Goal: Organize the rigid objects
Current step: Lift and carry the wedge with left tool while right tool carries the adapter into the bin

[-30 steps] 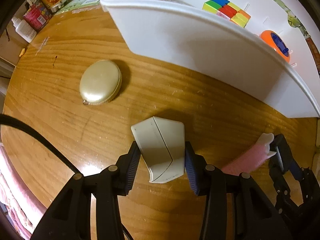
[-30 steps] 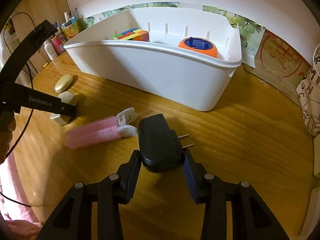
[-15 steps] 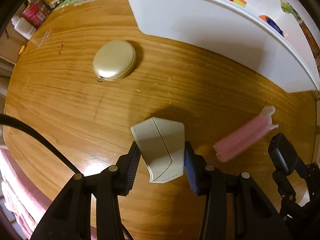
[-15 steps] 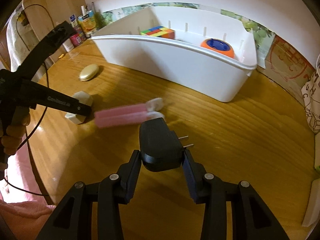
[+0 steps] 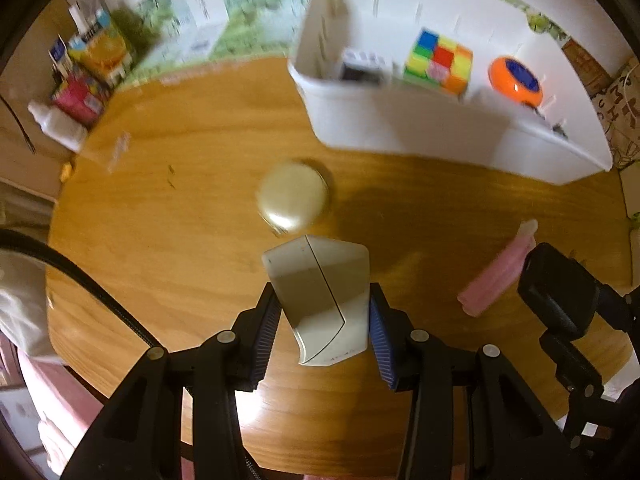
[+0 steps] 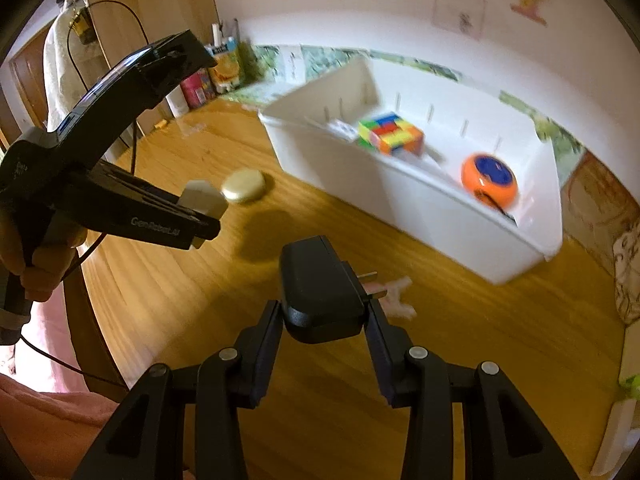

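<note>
My left gripper (image 5: pixel 322 322) is shut on a white angular box (image 5: pixel 320 292), held above the wooden table (image 5: pixel 180 200); it also shows in the right wrist view (image 6: pixel 202 200). My right gripper (image 6: pixel 324 316) is shut on a black plug adapter (image 6: pixel 318 288), also seen at the right of the left wrist view (image 5: pixel 556 292). A white bin (image 5: pixel 420 128) holds a colour cube (image 5: pixel 440 62) and an orange-blue round thing (image 5: pixel 516 80). A gold oval case (image 5: pixel 292 196) and a pink clip (image 5: pixel 496 276) lie on the table.
Juice cartons and bottles (image 5: pixel 88 72) stand at the table's far left corner by the wall. A patterned bag (image 6: pixel 624 260) sits at the right. The left gripper's cable (image 5: pixel 80 276) hangs over the table's near left edge.
Both grippers have risen well above the table with their objects still held. The views now look down into the bin; the gold case and pink clip stayed on the table.
</note>
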`<state>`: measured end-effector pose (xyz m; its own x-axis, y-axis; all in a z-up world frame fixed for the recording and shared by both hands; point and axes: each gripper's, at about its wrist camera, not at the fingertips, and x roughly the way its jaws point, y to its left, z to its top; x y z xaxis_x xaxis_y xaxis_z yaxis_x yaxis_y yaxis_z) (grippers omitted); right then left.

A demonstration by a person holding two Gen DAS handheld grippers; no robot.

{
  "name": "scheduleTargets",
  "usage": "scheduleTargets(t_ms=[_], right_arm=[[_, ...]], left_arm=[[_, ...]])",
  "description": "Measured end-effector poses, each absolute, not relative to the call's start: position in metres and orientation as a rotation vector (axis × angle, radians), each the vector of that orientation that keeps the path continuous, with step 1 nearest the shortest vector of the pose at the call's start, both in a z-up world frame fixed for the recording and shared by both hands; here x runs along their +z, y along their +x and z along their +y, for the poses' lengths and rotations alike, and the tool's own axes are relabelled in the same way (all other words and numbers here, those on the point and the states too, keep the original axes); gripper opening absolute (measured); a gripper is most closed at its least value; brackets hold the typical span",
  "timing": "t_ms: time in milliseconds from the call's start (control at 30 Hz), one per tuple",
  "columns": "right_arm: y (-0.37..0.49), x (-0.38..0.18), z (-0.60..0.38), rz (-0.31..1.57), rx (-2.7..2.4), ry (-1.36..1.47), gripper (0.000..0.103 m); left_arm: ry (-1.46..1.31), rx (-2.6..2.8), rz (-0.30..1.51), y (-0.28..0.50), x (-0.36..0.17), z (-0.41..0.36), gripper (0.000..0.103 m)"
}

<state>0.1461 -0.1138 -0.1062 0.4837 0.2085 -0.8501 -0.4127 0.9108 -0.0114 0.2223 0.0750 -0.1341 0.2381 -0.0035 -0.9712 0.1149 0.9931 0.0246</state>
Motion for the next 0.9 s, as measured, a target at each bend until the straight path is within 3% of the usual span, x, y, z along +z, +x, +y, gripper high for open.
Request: scheduleTargets(t_ms=[500,900], right_arm=[[0.186,-0.065,-0.045,0.849,0.392,-0.261,0.042],[0.223,-0.051,-0.034,0.776,0.357,-0.246,0.042]], left_arm=[[0.199,-0.124,1.088,0.291,-0.051,0.077,0.046],[0.23,-0.154,0.927,0.345,-0.024,0.06,0.046]])
